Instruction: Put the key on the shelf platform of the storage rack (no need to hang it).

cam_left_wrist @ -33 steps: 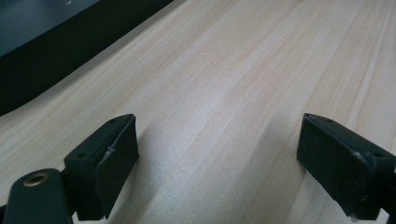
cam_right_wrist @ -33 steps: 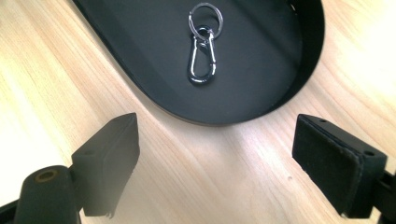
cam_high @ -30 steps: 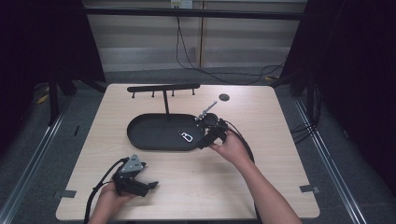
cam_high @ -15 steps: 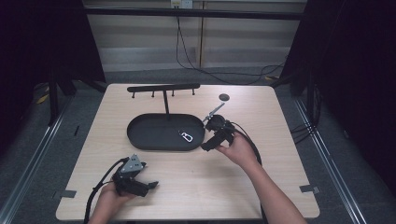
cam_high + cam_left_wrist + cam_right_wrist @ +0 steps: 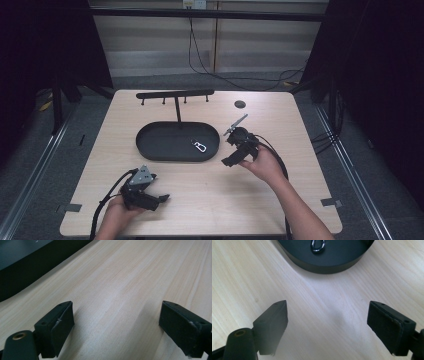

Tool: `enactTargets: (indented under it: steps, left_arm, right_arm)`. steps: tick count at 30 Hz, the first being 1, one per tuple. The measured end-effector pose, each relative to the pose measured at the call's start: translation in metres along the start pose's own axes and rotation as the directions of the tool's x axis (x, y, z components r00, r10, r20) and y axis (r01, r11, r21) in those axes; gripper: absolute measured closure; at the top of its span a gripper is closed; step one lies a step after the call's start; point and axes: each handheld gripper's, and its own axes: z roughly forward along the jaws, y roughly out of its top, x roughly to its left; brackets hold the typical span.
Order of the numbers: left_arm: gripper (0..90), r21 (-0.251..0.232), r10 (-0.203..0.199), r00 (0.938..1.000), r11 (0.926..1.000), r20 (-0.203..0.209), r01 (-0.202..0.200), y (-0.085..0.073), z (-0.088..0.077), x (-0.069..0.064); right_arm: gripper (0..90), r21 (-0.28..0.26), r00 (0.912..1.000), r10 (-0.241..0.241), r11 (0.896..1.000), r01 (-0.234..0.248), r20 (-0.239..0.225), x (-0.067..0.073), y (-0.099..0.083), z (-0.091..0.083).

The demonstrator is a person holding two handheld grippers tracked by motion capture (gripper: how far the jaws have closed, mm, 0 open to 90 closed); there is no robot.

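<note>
A black oval tray (image 5: pixel 160 145) sits mid-table with a small silver carabiner keyring (image 5: pixel 199 145) inside it near its right end. Behind it stands a black T-shaped hook rack (image 5: pixel 175 94). My right gripper (image 5: pixel 229 161) hovers over the table just right of the tray, open and empty; its own view shows the tray's rim (image 5: pixel 324 266) and the carabiner (image 5: pixel 317 245) ahead. My left gripper (image 5: pixel 162 199) rests near the front left edge, open, with bare wood between its jaws and the tray wall (image 5: pixel 30 272) at upper left.
A small dark round disc (image 5: pixel 240 104) lies at the back right of the wooden table (image 5: pixel 300 165). Cables trail from both grippers toward the front edge. Dark frame posts stand on either side of the table.
My right gripper has drawn back from above the tray's right end toward the front right, now over bare wood. The left gripper has stayed put.
</note>
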Motion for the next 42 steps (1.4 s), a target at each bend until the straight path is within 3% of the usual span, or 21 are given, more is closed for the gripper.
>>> enactTargets:
  steps: [19, 42]
  left_arm:
    - [12.3, 0.001, -0.001, 1.0, 1.0, -0.002, 0.001, 0.0, 0.0, 0.0]
    - [12.3, 0.001, 0.0, 1.0, 1.0, -0.001, 0.0, 0.0, 0.0, 0.0]
  right_arm:
    - [17.4, 0.043, 0.9998, 0.019, 0.999, -0.019, -0.008, -0.005, -0.032, -0.002]
    - [17.4, 0.017, 0.999, 0.045, 0.999, -0.045, 0.001, -0.007, -0.074, -0.007]
